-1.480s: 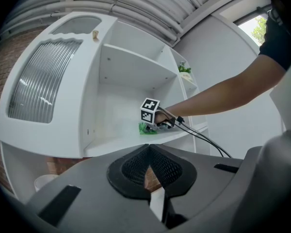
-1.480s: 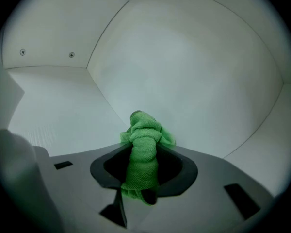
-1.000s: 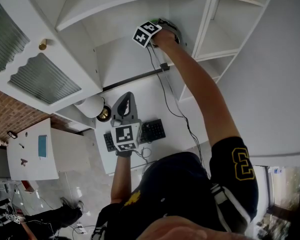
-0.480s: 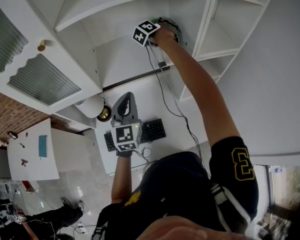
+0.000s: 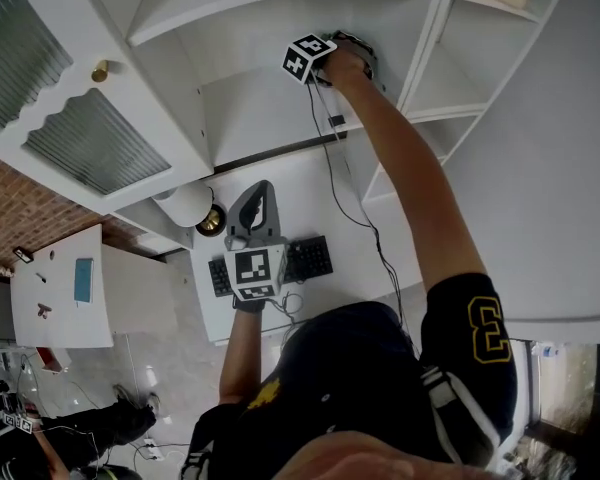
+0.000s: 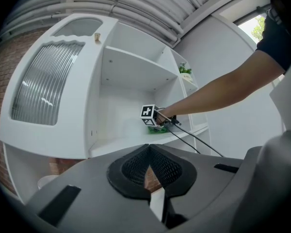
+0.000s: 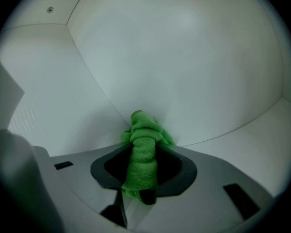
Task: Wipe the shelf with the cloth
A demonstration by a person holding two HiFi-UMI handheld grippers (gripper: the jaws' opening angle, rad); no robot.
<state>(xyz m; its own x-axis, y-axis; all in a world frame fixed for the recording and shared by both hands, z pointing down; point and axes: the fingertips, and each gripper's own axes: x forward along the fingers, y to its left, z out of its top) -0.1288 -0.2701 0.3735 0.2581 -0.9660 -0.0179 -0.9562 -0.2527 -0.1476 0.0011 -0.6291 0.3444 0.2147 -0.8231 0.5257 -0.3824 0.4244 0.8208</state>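
My right gripper (image 5: 348, 52) reaches deep into the white shelf (image 5: 260, 118), at its back right corner. It is shut on a green cloth (image 7: 143, 149), which is bunched between the jaws and pressed against the line where the shelf floor meets the back wall. From the left gripper view the cloth (image 6: 155, 129) shows as a green patch under the right gripper (image 6: 157, 123) on the shelf board (image 6: 131, 140). My left gripper (image 5: 254, 200) is held low over the desk, away from the shelf. Its jaws (image 6: 149, 152) are shut with nothing between them.
An open cabinet door with ribbed glass (image 5: 90, 138) and a brass knob (image 5: 100, 71) hangs at the left. A cable (image 5: 330, 168) trails from the right gripper down to the desk. A keyboard (image 5: 305, 260) and a white globe lamp (image 5: 185, 206) are below. Narrow side shelves (image 5: 440, 78) stand at the right.
The head view has shifted slightly. The right gripper stays in the shelf's back right corner with the cloth, and the left gripper has hardly moved.
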